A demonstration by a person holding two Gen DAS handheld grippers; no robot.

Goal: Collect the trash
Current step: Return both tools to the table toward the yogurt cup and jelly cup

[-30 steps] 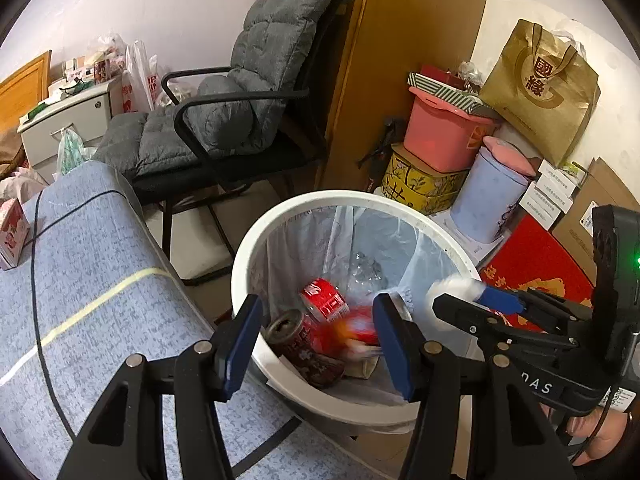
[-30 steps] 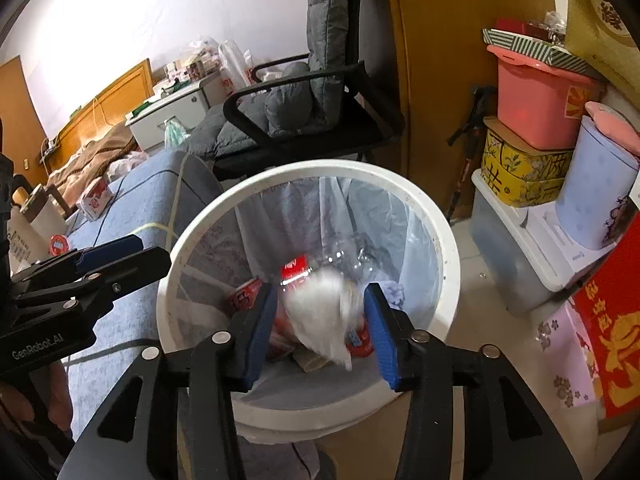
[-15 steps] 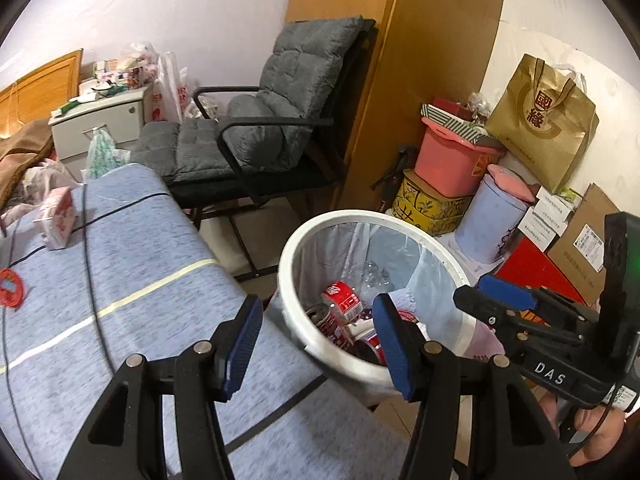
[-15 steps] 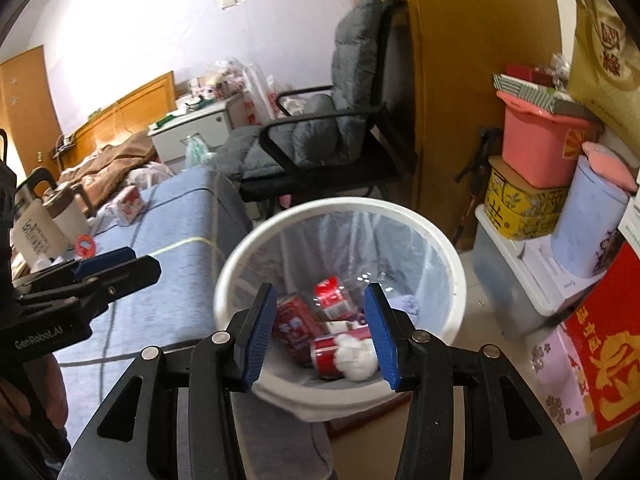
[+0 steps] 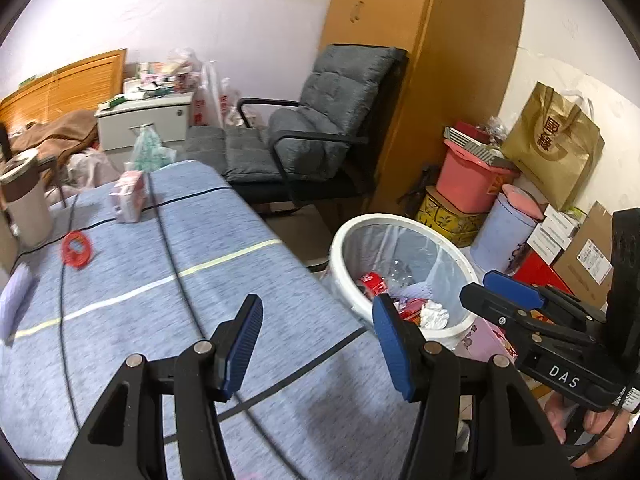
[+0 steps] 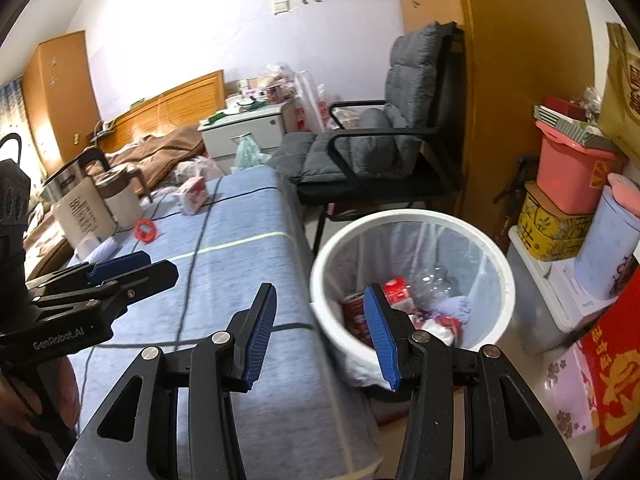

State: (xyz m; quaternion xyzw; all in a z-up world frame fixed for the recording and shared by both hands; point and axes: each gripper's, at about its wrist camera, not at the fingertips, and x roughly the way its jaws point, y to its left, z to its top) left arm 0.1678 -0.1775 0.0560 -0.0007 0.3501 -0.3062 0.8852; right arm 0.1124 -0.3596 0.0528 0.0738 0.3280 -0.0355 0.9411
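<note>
I held my left gripper (image 5: 316, 340) and right gripper (image 6: 320, 332) released and empty over the blue-covered counter (image 5: 168, 320), the trash bin (image 6: 412, 276) with its cans and tissue just beyond their right fingers.

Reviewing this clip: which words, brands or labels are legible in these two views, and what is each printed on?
"DAS": on the right hand-held gripper, seen from the left wrist view.
"GenRobot.AI": on the left hand-held gripper, seen from the right wrist view.
Two large Chinese characters: on the gold paper bag.
Too small or blurred: the red cans in the white trash bin, the cardboard box labels, the pink carton.
</note>
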